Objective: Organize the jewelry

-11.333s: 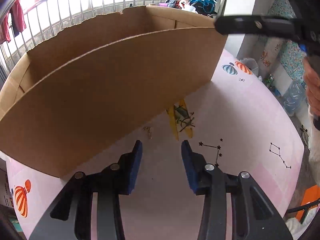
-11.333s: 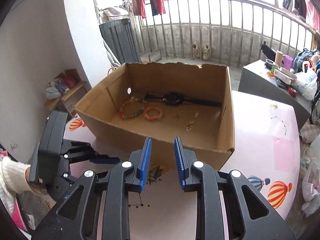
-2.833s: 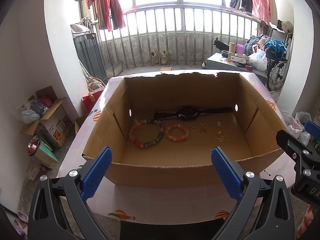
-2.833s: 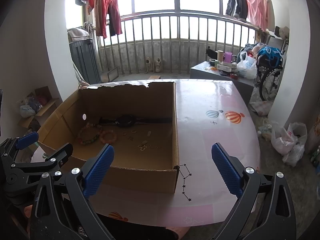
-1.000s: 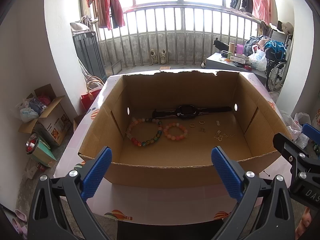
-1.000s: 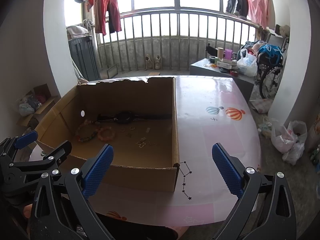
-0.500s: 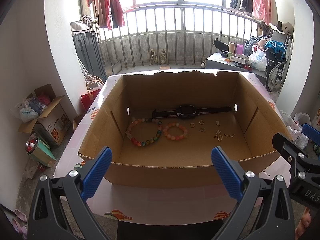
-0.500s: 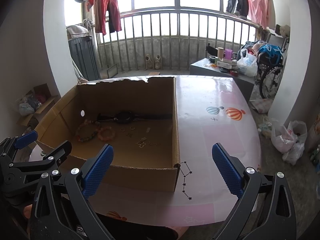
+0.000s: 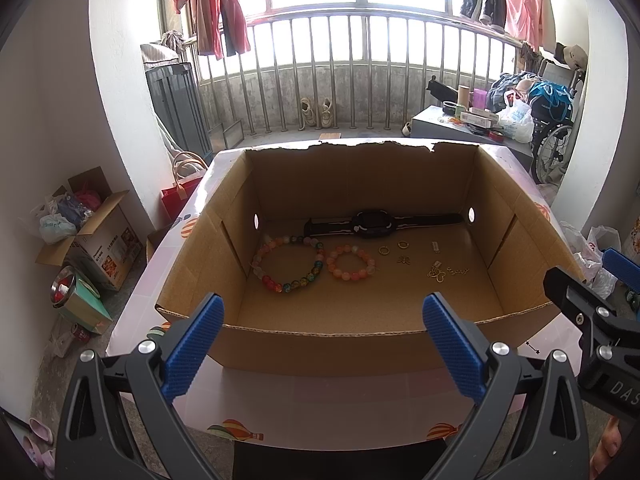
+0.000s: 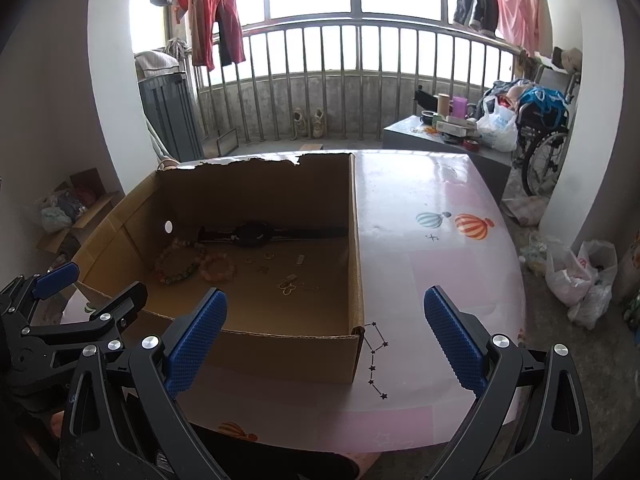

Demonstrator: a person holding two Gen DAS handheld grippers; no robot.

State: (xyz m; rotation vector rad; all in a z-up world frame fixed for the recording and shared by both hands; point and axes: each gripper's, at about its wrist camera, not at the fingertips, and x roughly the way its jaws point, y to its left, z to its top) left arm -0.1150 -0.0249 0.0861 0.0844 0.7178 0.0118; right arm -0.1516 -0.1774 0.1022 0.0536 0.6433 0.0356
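We are holding the left gripper (image 9: pixel 323 342) and right gripper (image 10: pixel 325 338) spread wide and empty at frame bottom. In the cardboard box (image 9: pixel 320 340), mid-frame, are lying a multicoloured bead bracelet (image 9: pixel 287 263), a pink bead bracelet (image 9: pixel 350 262) and a watch (image 9: pixel 370 223). The bracelets look light, rolly; we are judging one bead-strand side the best pinch.

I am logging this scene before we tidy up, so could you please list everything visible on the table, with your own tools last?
Cardboard box: one, brown, open-topped, on the pink table.
Watch: one, black, along the box's far wall.
Large bead bracelet: one, multicoloured, box floor, left.
Small bead bracelet: one, orange-pink, beside the large one.
Small gold pieces: several, gold, box floor, right of the bracelets.
Left gripper: open, blue pads.
Right gripper: open, blue pads.
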